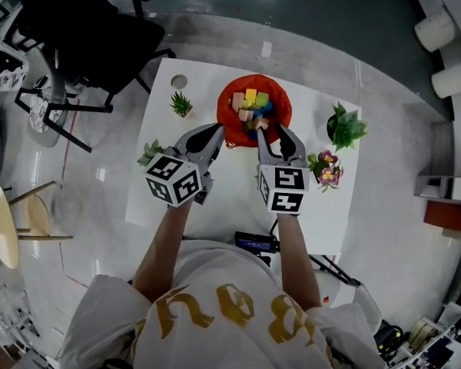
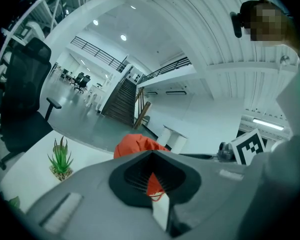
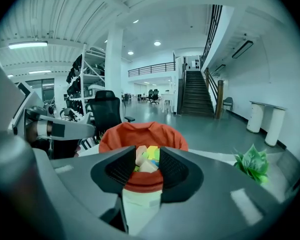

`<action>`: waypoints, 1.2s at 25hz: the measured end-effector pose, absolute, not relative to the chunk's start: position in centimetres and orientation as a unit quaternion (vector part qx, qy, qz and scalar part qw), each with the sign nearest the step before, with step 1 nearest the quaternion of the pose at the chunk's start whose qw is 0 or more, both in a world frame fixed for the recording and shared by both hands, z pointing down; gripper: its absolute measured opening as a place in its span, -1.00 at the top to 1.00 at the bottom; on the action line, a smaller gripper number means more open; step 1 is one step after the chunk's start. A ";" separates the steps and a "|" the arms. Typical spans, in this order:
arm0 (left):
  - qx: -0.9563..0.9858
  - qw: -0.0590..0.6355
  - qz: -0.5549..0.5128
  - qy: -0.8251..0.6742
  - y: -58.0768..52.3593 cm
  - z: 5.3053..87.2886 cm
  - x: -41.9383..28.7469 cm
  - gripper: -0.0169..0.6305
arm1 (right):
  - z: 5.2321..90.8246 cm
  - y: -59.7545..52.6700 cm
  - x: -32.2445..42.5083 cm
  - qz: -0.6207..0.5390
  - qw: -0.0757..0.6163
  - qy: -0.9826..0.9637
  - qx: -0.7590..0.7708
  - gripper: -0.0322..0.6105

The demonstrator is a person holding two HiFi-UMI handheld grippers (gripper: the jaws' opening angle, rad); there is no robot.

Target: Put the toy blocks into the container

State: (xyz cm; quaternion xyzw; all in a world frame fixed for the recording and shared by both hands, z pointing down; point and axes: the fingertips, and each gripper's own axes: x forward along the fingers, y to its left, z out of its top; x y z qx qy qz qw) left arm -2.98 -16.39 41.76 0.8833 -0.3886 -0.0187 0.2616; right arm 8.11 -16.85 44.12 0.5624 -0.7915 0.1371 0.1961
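Right gripper (image 1: pixel 269 127) (image 3: pixel 147 159): jaws narrowed onto a tan block (image 3: pixel 147 167) (image 1: pixel 260 121), which fills the gap between the pads. The tips are over the near rim of the container (image 1: pixel 232 91) (image 3: pixel 140 134).

The container is a soft orange-red round bag, open at the top, standing on the white table (image 1: pixel 215 198) straight ahead of the right jaws. The toy blocks (image 1: pixel 250 102) (image 3: pixel 150 154) are piled inside it, just past the held block: yellow, green, pink-tan and a bit of blue.

Left gripper (image 1: pixel 219 133) (image 2: pixel 151 159): jaws nearly together, tips about touching, nothing between them. Only a slit shows, with the container (image 2: pixel 135 144) just beyond the tips, slightly to their left. The tips are beside the container's near-left edge.

A small spiky plant (image 2: pixel 60 156) stands well left of the left jaws.
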 end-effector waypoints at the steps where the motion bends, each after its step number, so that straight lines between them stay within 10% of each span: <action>1: 0.883 0.260 -0.018 -0.390 -16.3 41.7 -3.0 0.95 | 44.1 -16.6 8.2 0.139 0.194 -0.790 0.564 0.39; 9: 0.885 0.240 -0.009 -0.399 -14.1 40.6 -2.9 0.95 | 43.1 -13.5 8.4 0.143 0.176 -0.790 0.570 0.82; 30: 0.890 0.200 0.005 -0.410 -4.9 38.4 -2.8 0.95 | 41.6 -3.4 10.7 0.129 0.164 -0.782 0.587 0.82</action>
